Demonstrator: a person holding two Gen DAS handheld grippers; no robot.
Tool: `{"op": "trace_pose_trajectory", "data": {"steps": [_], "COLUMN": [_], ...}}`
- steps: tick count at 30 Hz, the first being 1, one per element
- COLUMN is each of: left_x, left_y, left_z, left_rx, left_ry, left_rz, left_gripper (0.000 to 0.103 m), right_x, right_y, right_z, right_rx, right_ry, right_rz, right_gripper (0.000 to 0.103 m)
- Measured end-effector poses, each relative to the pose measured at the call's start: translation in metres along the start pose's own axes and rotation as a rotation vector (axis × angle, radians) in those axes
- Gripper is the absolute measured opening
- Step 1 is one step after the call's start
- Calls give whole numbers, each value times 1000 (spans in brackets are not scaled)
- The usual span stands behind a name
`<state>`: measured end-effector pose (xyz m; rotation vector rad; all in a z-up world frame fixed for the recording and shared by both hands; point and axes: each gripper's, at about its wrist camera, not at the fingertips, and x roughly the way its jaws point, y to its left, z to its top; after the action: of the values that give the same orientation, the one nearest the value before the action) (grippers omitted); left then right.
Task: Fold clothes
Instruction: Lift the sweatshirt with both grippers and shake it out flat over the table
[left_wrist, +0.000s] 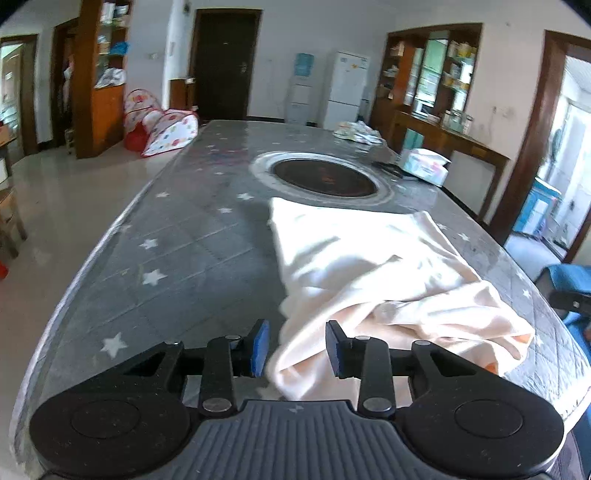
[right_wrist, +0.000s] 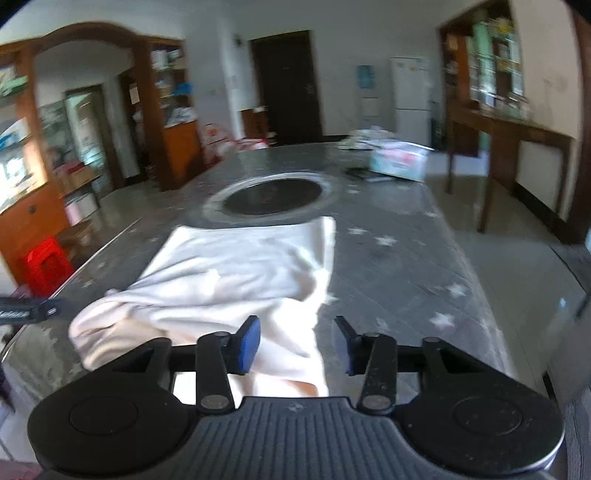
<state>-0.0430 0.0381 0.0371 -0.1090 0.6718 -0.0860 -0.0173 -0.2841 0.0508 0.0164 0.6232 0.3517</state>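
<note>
A pale cream garment (left_wrist: 373, 280) lies spread on a grey, star-patterned tabletop (left_wrist: 177, 258), its far part flat and its near end bunched into loose folds. The left gripper (left_wrist: 297, 347) hovers low over the near edge of the cloth with its jaws wide apart, blue pads (left_wrist: 260, 347) gripping nothing; the garment's rumpled near corner sits between and just ahead of the fingers, with most of the fabric stretching away ahead and to the gripper's right.

From the other side, the right gripper (right_wrist: 297, 345) is likewise spread wide and empty, the garment (right_wrist: 236, 277) running under its left finger and extending ahead and to its left, while bare tabletop (right_wrist: 406, 266) lies ahead and to its right. Whether either gripper touches the cloth cannot be told.

Beyond the garment, straight ahead of both grippers, a round dark inset (left_wrist: 325, 177) ringed in silver is sunk into the tabletop, the cloth's far edge lying just beside its rim. Farther ahead and to the right sit a pack of tissues (left_wrist: 424, 164) and a small heap of patterned cloth (left_wrist: 356, 131). A white refrigerator (left_wrist: 345, 88) and a dark door (left_wrist: 223, 64) stand at the room's far wall.
</note>
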Motion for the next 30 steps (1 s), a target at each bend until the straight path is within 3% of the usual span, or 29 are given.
{"op": "trace_pose_trajectory", "data": {"steps": [9, 20, 21, 22, 25, 27, 30], "left_x": [29, 65, 67, 69, 72, 73, 76], "left_y": [-27, -42, -42, -42, -42, -41, -39], "left_z": [15, 17, 17, 18, 18, 18, 17], "left_rx": [112, 179, 180, 180, 186, 189, 181], "left_ry": [3, 55, 56, 57, 59, 61, 69], "left_rz": [-27, -51, -51, -51, -52, -60, -71], "left_gripper": [48, 52, 53, 52, 52, 48, 34], "right_x": [44, 87, 89, 92, 96, 93, 88], "right_y": [56, 85, 86, 86, 84, 82, 78], "right_z": [6, -3, -3, -4, -6, -6, -3], "right_rx": [-163, -230, -229, -224, -207, -199, -190], "right_ry": [44, 112, 115, 122, 135, 125, 111], "right_rz": [137, 178, 179, 178, 175, 173, 172], "right_gripper": [50, 49, 47, 36, 19, 15, 15]}}
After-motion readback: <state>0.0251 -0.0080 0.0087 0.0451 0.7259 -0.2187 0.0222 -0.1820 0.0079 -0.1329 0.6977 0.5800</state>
